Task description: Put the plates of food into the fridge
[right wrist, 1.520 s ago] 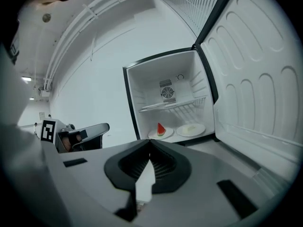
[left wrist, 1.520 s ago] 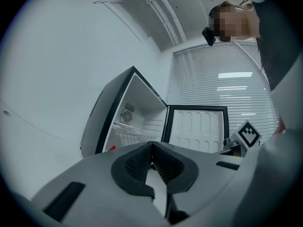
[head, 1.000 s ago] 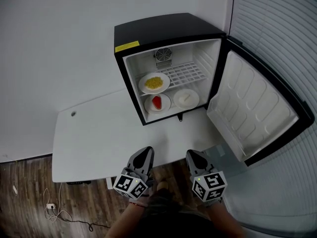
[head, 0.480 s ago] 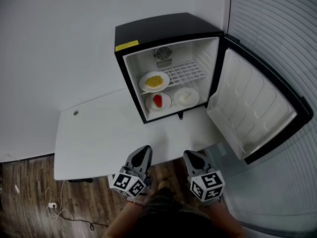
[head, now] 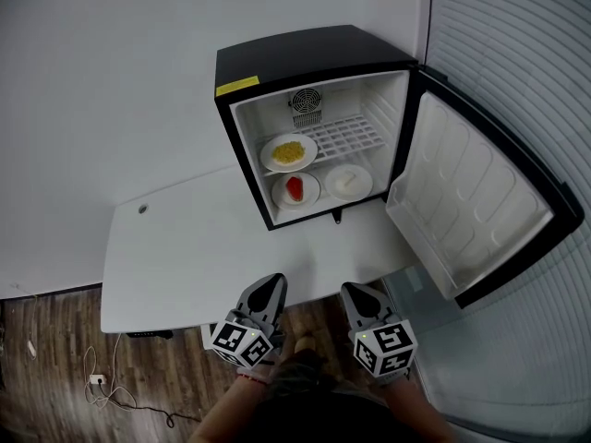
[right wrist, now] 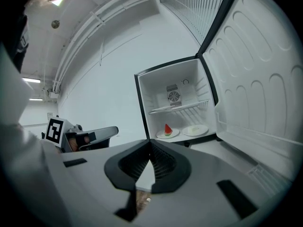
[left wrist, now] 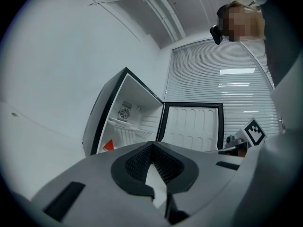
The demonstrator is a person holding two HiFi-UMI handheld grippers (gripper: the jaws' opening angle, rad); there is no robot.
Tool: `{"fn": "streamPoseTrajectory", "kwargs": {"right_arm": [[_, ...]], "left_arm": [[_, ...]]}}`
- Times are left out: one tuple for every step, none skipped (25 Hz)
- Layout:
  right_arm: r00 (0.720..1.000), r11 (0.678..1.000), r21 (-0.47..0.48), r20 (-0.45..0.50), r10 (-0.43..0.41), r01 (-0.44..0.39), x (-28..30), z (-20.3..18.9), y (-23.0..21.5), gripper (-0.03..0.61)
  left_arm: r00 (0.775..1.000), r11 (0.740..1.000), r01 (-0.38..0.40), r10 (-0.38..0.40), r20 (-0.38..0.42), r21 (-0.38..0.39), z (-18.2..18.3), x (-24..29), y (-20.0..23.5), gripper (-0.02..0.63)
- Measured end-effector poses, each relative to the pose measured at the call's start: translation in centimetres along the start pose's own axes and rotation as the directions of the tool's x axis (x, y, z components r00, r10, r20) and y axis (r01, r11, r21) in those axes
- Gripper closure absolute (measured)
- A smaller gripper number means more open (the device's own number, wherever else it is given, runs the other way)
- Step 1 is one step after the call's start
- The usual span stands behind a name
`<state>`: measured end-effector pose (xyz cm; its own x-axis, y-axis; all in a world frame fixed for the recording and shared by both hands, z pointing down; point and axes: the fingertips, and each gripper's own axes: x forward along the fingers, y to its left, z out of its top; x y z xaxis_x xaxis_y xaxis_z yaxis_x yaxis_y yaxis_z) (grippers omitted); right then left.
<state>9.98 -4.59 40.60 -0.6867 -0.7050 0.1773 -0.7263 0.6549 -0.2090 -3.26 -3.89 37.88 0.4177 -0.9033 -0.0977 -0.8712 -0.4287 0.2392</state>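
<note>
Jaws on both tools are clenched with nothing between them. In the left gripper view the ribbed pads of the left gripper (left wrist: 152,146) meet at the tip, and the right gripper (right wrist: 150,147) shows the same in its own view. We hold both low and close to our body, at the near edge of the white table (head: 185,266) and well apart from the fridge (head: 305,58). We judge this to be a resting pose, since no plate stands on the table for us to carry.

The black mini fridge stands at the far right of the table. Its door (head: 480,201) is swung wide to the right, which leaves the whole cavity open to reach.

All three plates are inside, white, round and shallow, each lying flat:
- The plate of yellow food (head: 288,152) sits on the left part of the wire shelf (head: 353,135).
- Below it, on the fridge floor, is the plate with a red wedge (head: 295,190), which looks like a watermelon slice.
- Just beside that one, on its right, is the plate of pale food (head: 348,183), too small in view for us to name.

The lower two sit near the front lip. The loading looks finished to us, and we judge that only the door is left to shut
</note>
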Motion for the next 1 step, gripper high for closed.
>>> {"fn": "streamPoseTrajectory", "kwargs": {"right_arm": [[1.000,1.000,0.000,0.000,-0.001,0.001,0.06,-0.03,-0.03,0.574]], "left_arm": [[1.000,1.000,0.004,-0.004,0.000,0.000,-0.09,0.04,0.01,0.607]]}}
